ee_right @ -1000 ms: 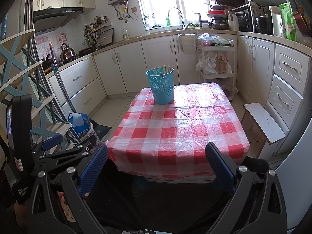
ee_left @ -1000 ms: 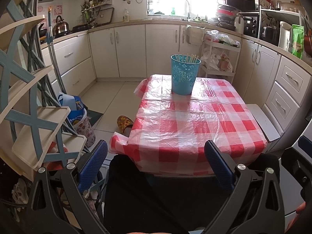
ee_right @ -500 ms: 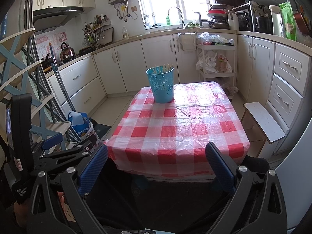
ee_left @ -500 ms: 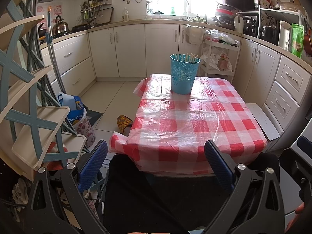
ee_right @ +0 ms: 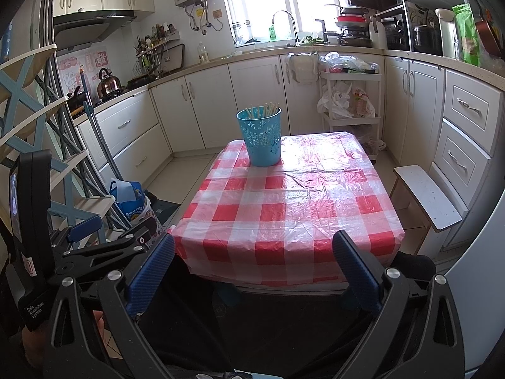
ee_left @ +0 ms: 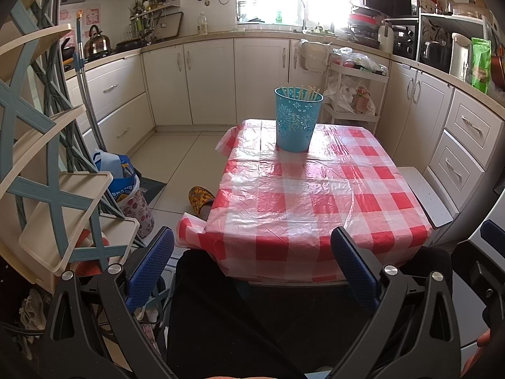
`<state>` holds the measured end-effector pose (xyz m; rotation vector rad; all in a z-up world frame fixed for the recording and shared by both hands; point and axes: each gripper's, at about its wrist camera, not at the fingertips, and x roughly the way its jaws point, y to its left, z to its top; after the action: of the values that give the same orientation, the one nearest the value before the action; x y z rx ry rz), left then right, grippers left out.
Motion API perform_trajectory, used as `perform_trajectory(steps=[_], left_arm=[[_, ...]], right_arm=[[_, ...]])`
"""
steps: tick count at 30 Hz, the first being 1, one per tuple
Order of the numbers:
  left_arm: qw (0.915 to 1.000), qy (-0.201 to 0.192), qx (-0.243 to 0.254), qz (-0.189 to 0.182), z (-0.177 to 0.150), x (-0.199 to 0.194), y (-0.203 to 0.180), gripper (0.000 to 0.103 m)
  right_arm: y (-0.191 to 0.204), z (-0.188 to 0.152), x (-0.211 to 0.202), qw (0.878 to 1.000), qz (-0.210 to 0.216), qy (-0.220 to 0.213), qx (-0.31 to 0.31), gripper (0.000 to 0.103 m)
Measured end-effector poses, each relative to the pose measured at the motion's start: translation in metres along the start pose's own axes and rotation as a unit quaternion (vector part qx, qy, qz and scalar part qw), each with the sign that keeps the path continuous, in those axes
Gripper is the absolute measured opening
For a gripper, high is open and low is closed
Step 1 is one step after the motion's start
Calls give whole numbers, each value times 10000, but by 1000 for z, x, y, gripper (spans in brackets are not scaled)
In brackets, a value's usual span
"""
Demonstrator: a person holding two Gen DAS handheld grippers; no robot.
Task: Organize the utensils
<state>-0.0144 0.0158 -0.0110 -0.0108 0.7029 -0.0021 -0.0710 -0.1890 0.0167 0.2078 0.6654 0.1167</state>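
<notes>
A blue perforated bin [ee_left: 298, 119] [ee_right: 261, 135] stands upright at the far end of the table with the red-and-white checked cloth [ee_left: 315, 202] [ee_right: 290, 208]. Several pale chopsticks [ee_left: 300, 92] [ee_right: 263, 110] stick up out of it. My left gripper [ee_left: 252, 243] hangs open before the table's near edge, over a person's dark-clothed lap, with nothing between its blue pads. My right gripper [ee_right: 252, 246] is open too, at the same near edge and empty. The left gripper's body [ee_right: 94, 252] shows at the lower left of the right wrist view.
A blue-and-cream shelf rack [ee_left: 47, 189] stands close on the left, with a blue bag [ee_left: 118, 177] and a mop beside it. A white stool [ee_left: 426, 195] sits right of the table. White cabinets [ee_left: 208, 79] line the walls. A slipper [ee_left: 200, 197] lies on the floor.
Both views have crept slightly backward and the bin sits a touch higher in frame. Both grippers stay open and empty.
</notes>
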Motion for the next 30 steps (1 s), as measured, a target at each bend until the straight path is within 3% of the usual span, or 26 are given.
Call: perform_trajectory(steps=[30], left_arm=[[10000, 21, -9, -5, 0, 0, -2, 95]], right_arm=[[2, 1, 1, 10000, -8, 11, -9, 96]])
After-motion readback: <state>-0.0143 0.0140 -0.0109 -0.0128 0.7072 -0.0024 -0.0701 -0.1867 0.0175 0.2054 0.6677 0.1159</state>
